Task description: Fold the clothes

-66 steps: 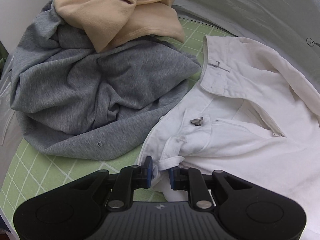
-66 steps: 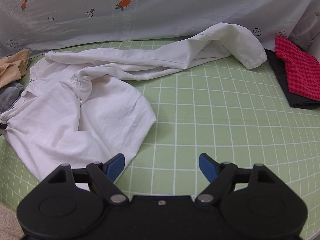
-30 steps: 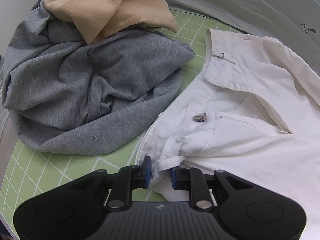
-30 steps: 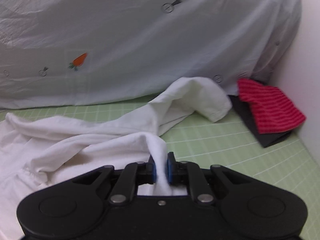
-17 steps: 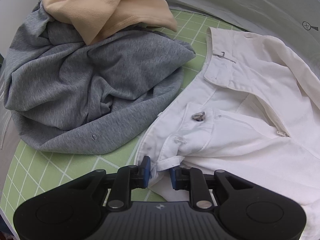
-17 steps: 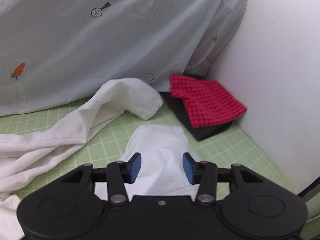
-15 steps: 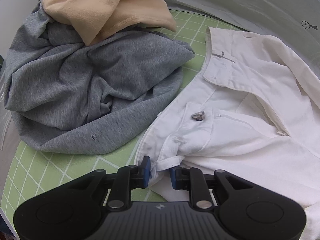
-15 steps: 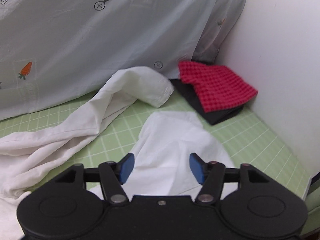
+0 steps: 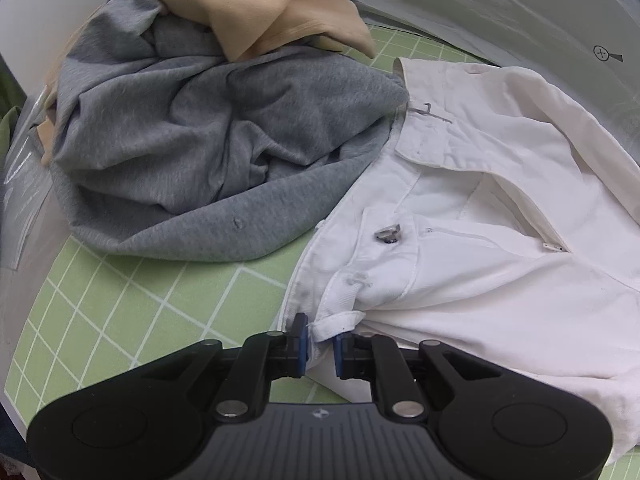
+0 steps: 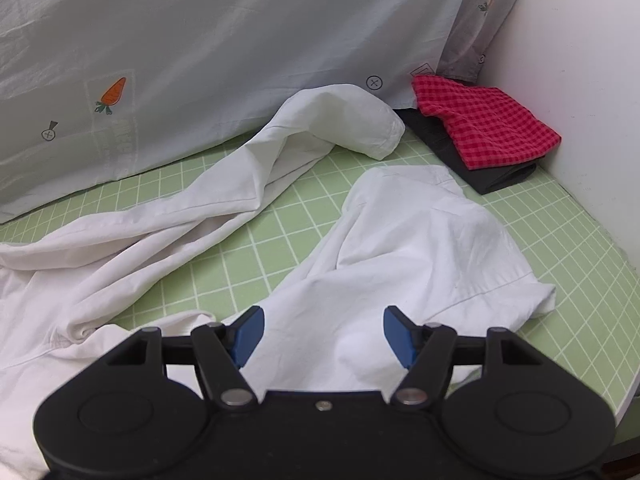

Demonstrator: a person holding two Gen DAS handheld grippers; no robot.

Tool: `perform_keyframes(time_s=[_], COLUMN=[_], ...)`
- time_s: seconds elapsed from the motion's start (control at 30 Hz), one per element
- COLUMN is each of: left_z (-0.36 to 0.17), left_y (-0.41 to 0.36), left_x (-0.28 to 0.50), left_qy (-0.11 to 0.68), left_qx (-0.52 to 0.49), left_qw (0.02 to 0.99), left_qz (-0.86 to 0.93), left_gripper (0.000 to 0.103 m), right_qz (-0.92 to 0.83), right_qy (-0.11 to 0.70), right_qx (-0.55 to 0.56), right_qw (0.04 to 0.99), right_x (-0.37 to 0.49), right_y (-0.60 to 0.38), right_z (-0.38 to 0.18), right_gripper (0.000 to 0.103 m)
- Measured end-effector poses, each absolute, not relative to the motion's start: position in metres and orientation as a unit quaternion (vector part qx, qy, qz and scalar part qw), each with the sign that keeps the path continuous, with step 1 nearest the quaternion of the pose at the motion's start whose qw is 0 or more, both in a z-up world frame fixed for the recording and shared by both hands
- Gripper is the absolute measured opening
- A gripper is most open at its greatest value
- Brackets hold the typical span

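Green gridded matting (image 10: 576, 248) covers the work surface, with a pale carrot-print sheet (image 10: 224, 40) hung behind it. Your left gripper (image 9: 320, 340) has its blue pads pressed onto the waistband corner of the white trousers (image 9: 500, 280), which lie open-fly with the waist at about 9 o'clock of the mat. Your right gripper (image 10: 324, 334) hovers with its fingers spread wide and nothing between them, just above the near trouser leg (image 10: 420, 240), whose cuff points toward 1 o'clock; the far leg (image 10: 280, 152) trails crumpled toward 12 o'clock along the sheet. To my eye the legs need laying straight and matched before any fold, so keep the left pinch firm as an anchor and take hems near their edge, not mid-cloth. Pull gently, low over the mat; the thin cotton will bunch if dragged. Mind the grey garment (image 9: 200, 140) under the tan one (image 9: 260, 4) at 10 o'clock, touching the waistband, and the red checked cloth (image 10: 480, 120) on the black one (image 10: 492, 172) at 2 o'clock.
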State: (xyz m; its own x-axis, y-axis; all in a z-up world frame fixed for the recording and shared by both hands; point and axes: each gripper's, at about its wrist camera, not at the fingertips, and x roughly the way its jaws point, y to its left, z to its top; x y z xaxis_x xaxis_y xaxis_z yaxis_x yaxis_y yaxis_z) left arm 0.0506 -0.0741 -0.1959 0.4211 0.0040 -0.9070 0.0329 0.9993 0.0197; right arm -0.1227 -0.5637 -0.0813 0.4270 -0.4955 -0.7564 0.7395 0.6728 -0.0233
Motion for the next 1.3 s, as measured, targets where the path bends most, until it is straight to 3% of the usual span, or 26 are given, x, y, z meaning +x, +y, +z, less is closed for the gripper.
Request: perform_keyframes(time_s=[0.23, 0.33, 0.4, 0.53, 0.57, 0.6, 0.77, 0.9, 1.23, 1.3], left_z=[-0.187, -0.174, -0.162, -0.14, -0.135, -0.129, -0.114, -0.118, -0.124, -0.124], left_y=[-0.029, -0.027, -0.037, -0.059, -0.064, -0.067, -0.105, -0.148, -0.241, -0.253], left_x=[0.035, 0.032, 0.029, 0.017, 0.01, 0.004, -0.03, -0.052, -0.056, -0.047], left_qy=[0.535, 0.526, 0.515, 0.488, 0.48, 0.471, 0.452, 0.467, 0.492, 0.493], left_qx=[0.0, -0.014, -0.013, -0.019, -0.032, -0.049, -0.107, -0.109, -0.098, -0.103], left_qw=[0.845, 0.851, 0.857, 0.872, 0.876, 0.879, 0.884, 0.876, 0.865, 0.863], left_qz=[0.009, 0.003, 0.006, 0.036, 0.041, 0.043, 0.046, 0.046, 0.031, 0.032], left_gripper=[0.016, 0.019, 0.019, 0.034, 0.042, 0.058, 0.064, 0.077, 0.078, 0.078], right_qz=[-0.353, -0.333, -0.323, -0.323, -0.323, -0.323, -0.321, -0.344, -0.397, -0.395], right_qy=[0.387, 0.386, 0.379, 0.354, 0.348, 0.342, 0.309, 0.277, 0.248, 0.232], right_qx=[0.183, 0.206, 0.221, 0.269, 0.281, 0.293, 0.352, 0.42, 0.581, 0.601], right_qw=[0.832, 0.835, 0.838, 0.835, 0.834, 0.833, 0.823, 0.792, 0.666, 0.655], right_x=[-0.153, -0.17, -0.182, -0.208, -0.214, -0.221, -0.253, -0.278, -0.283, -0.279], right_y=[-0.528, -0.518, -0.516, -0.557, -0.567, -0.578, -0.63, -0.696, -0.784, -0.801], right_z=[-0.086, -0.092, -0.095, -0.099, -0.1, -0.102, -0.107, -0.124, -0.177, -0.182], right_gripper=[0.068, 0.074, 0.082, 0.103, 0.103, 0.103, 0.103, 0.103, 0.102, 0.093])
